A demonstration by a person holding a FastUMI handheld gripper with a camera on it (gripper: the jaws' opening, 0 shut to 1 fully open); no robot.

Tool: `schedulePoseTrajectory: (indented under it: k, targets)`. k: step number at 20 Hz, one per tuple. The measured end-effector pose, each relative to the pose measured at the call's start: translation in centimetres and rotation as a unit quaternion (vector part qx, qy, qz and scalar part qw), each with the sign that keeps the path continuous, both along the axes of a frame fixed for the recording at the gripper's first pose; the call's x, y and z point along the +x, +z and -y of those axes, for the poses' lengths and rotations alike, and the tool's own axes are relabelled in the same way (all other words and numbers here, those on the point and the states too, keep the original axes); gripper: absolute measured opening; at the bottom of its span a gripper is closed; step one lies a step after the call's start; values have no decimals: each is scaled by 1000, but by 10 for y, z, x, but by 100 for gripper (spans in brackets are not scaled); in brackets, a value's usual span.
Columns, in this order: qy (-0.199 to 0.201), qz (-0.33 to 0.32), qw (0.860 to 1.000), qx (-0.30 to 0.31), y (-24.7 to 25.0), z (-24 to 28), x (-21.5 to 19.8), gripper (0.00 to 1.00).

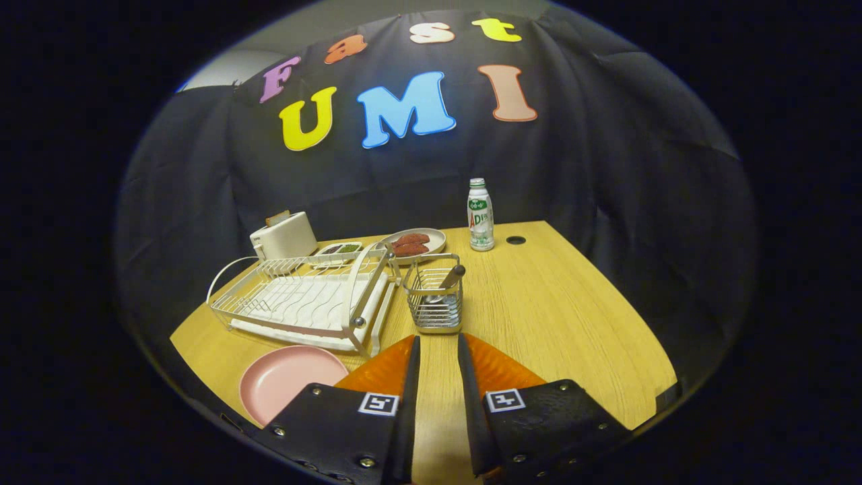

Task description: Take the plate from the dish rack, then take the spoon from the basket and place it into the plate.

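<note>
A pink plate lies flat on the wooden table, just left of my fingers and in front of the white wire dish rack. The rack's slots hold nothing. A small wire basket stands just ahead of my fingertips, to the right of the rack. A spoon stands in it, its dark handle leaning out over the rim. My gripper is open, a narrow gap of bare table between its orange fingers, and it holds nothing.
Beyond the rack stand a white toaster, a small divided dish and a plate with reddish food. A white bottle stands farther back beside a cable hole. Bare table stretches to the right of the basket.
</note>
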State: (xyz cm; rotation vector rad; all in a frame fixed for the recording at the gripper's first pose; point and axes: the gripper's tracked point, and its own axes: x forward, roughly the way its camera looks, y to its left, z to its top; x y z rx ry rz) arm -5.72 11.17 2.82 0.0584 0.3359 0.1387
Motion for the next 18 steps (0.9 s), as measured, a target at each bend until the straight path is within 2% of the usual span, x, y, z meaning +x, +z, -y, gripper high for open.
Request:
schedulePoseTrajectory:
  k: [2, 6, 18]
  targets:
    - [0, 30, 999, -12, 5, 7, 15, 33]
    - [-3, 60, 998, 3, 9, 14, 49, 33]
    - [4, 93, 995, 40, 8, 2, 121, 33]
